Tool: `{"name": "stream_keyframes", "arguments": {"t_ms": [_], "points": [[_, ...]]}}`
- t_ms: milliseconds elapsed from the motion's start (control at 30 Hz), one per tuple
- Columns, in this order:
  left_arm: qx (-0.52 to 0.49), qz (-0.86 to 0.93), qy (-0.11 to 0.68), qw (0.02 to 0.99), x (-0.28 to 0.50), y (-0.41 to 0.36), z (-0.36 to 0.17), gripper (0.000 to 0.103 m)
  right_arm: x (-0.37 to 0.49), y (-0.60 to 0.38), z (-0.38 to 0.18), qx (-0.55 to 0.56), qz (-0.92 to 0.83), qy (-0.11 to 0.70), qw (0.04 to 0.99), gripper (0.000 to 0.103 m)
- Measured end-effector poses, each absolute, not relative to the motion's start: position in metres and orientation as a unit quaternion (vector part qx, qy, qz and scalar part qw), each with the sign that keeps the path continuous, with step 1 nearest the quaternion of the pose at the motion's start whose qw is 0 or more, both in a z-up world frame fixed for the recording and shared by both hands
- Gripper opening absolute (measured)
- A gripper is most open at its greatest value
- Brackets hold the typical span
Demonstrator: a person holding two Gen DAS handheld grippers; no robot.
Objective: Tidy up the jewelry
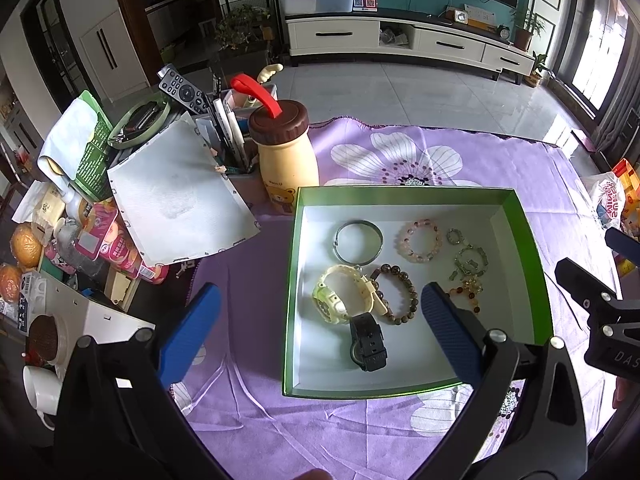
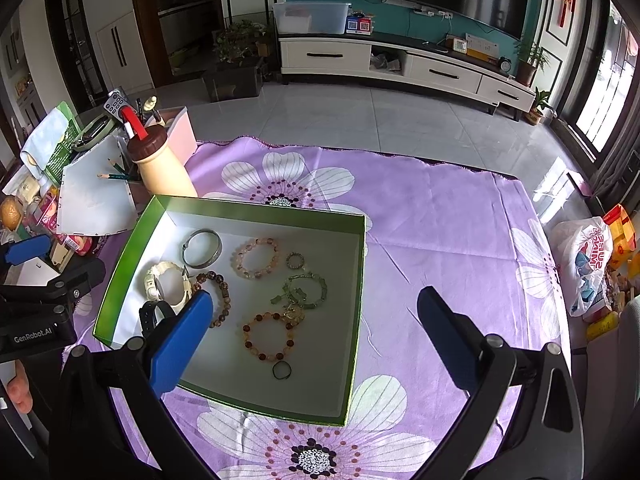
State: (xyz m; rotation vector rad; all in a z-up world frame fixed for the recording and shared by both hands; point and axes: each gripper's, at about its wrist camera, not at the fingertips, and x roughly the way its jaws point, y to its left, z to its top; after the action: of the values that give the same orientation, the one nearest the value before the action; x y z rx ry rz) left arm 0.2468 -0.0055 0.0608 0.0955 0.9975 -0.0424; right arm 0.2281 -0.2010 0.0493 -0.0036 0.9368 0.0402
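Beside the green box [image 1: 528,240] of bracelets [image 2: 256,258] stands a bottle [image 1: 286,160]; both tools [image 1: 320,332] [image 2: 316,332] gape, holding nothing

Bracelets [image 2: 256,258], watches [image 1: 344,294] and rings [image 2: 281,370] lie flat inside green-rimmed box [image 2: 120,264].

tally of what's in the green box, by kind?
In the green box, by the right wrist view:
Watches: 2 (cream watch, black watch)
Metal bangle: 1
Bead bracelets: 4 (pink, dark brown, green, amber)
Rings: 2 (beaded ring, dark ring)
Total: 9
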Motion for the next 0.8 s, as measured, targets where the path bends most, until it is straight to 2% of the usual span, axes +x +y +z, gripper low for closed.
{"name": "stream_keyframes", "arguments": {"t_ms": [800], "points": [[0.050,-0.018,0.480,0.875,0.2497,-0.0051,0.0575,0.101,0.2301,-0.2014,0.0462,-0.004,0.017,0.451,0.892,0.102]]}}
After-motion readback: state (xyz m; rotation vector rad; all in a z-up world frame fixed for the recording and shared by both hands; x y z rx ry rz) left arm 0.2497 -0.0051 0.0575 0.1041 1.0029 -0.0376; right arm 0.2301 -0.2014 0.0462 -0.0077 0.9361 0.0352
